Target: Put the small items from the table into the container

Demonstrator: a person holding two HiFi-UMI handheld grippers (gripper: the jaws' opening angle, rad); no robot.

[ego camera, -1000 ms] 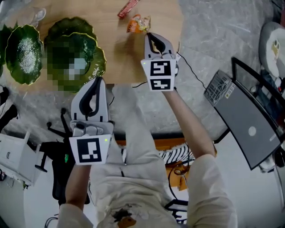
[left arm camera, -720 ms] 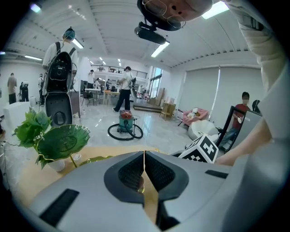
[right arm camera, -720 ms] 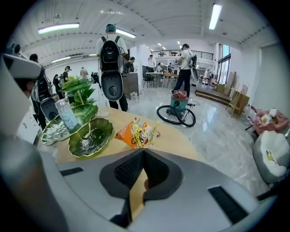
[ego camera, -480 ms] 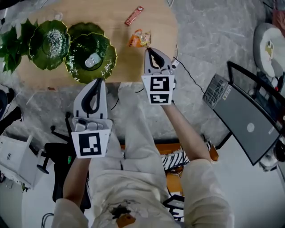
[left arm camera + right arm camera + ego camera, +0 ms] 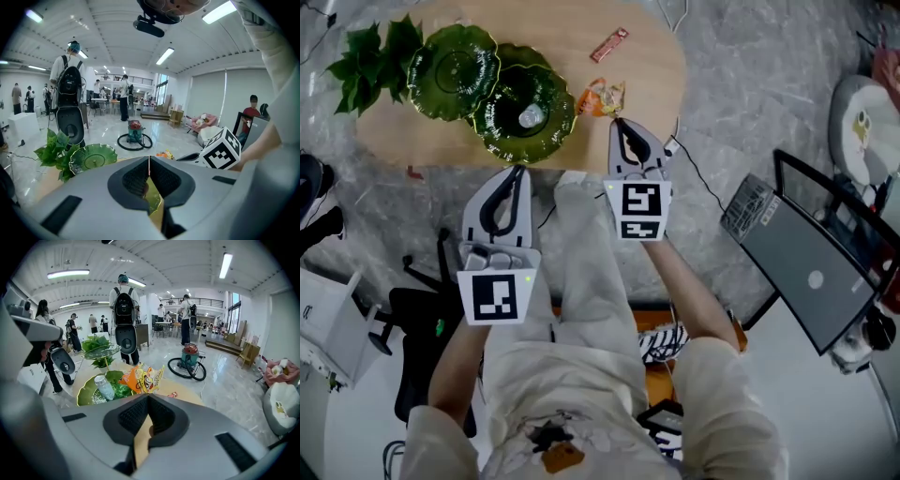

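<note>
A cream short-sleeved top (image 5: 591, 384) with a dark and orange print (image 5: 553, 450) on its front is worn over pale trousers (image 5: 581, 253). The left gripper (image 5: 518, 170) and right gripper (image 5: 617, 122) are shelled in grey, padded in ribbed black, and each is capped by a white cube (image 5: 641, 208) of black square markers.

The bench (image 5: 572, 28) is finished in pale wood grain. On it, a dish (image 5: 453, 70) and a second dish (image 5: 511, 127) are coloured glossy dark green with ribbed patterning. A snack packet (image 5: 602, 97) is printed orange and yellow, and a wrapper (image 5: 608, 44) reddish brown. The left hand-held gripper (image 5: 517, 169) and right hand-held gripper (image 5: 620, 122) are coloured light grey, black inside the jaws, with black-and-white square markers. The floor (image 5: 750, 84) around the bench is marbled grey.
</note>
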